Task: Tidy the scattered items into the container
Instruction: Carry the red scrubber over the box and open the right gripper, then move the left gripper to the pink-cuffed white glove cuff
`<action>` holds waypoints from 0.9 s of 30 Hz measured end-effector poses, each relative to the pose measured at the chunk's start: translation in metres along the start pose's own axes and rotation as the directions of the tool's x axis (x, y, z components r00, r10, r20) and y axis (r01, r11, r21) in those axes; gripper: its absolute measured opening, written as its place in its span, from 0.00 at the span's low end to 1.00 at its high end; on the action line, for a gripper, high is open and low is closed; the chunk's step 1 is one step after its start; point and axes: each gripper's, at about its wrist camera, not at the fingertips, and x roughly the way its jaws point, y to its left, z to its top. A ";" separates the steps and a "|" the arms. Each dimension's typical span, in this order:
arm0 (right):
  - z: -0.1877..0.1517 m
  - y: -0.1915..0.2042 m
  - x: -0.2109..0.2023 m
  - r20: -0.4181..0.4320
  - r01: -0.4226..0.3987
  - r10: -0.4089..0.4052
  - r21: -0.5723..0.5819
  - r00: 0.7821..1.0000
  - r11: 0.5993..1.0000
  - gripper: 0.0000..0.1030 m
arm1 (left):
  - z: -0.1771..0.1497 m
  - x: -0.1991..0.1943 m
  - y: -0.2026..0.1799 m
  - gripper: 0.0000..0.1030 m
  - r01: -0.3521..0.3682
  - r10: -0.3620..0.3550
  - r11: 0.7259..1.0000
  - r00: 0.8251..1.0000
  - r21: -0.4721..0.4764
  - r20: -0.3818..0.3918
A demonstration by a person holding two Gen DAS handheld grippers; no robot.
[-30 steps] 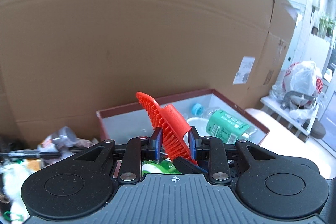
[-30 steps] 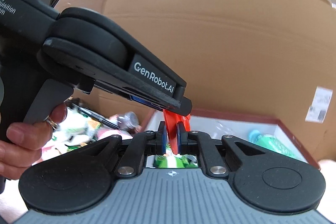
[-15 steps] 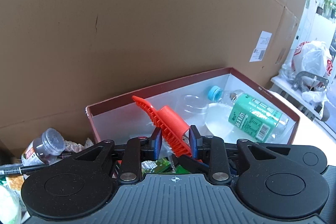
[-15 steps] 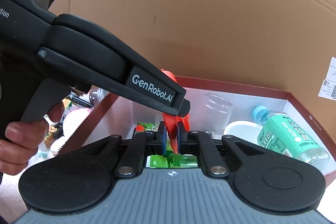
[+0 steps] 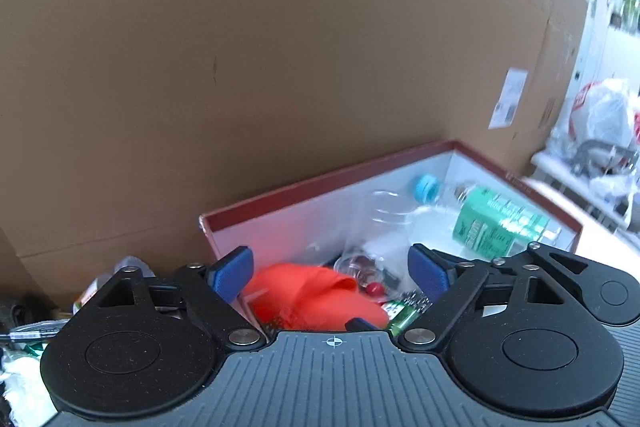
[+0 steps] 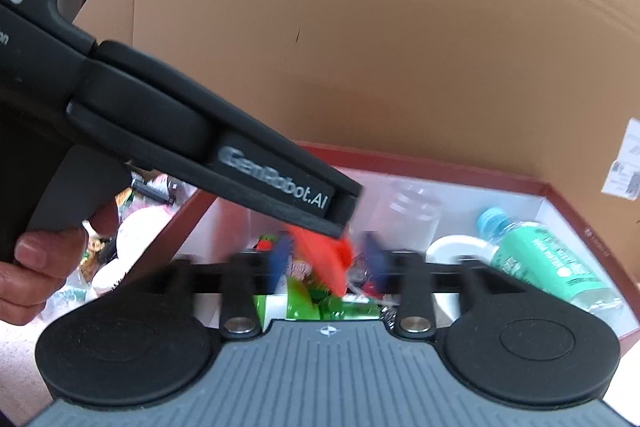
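1. A large brown cardboard wall [image 5: 280, 67] is seen behind everything, and a white paper label [image 5: 508, 99] is stuck on it at the right
2. The container [image 5: 320, 183], a box with a dark red rim and white inner walls, is placed just in front of this cardboard; both grippers are held over its near edge
3. The left gripper [image 5: 332, 269] is seen with its jaws spread wide, having just been opening; its blue pads [image 5: 234, 269] are well apart from the orange item on both sides and nothing is pressed between them
4. The right gripper [image 6: 326, 261] is blurred, and its jaws have also just been opening; its blue fingers [image 6: 280, 259] are parted and do not press on the orange item that is seen between them
5. A hand [image 6: 40, 267] is wrapped around the black handle of the left gripper at the left of the right wrist view
6. A bottle with green label [image 6: 552, 259] and a blue cap is lying inside the container by the right wall
7. The orange brush [image 5: 312, 293], released, is blurred low inside the container, above green packets [image 6: 304, 303]; whether it rests on them cannot be told
8. A clear plastic cup [image 5: 384, 223] is seen inside the container near the back wall
9. Scattered items [image 5: 28, 327] are left outside the container, at its left side
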 end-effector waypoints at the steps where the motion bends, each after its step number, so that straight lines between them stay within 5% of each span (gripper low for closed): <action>1: 0.000 0.001 -0.004 0.011 -0.001 0.002 -0.005 1.000 1.000 0.64 | 0.000 -0.004 -0.001 0.98 -0.011 0.011 1.000 1.000 0.002 0.011; 10: -0.002 0.009 -0.029 0.055 -0.008 0.007 0.034 0.998 0.999 0.91 | -0.019 -0.023 -0.014 1.00 -0.062 0.062 0.998 0.998 0.002 -0.023; 27: -0.018 0.025 -0.060 0.074 -0.025 0.022 0.039 0.997 0.999 0.97 | -0.064 -0.082 -0.013 1.00 -0.068 0.072 0.991 0.997 -0.118 0.024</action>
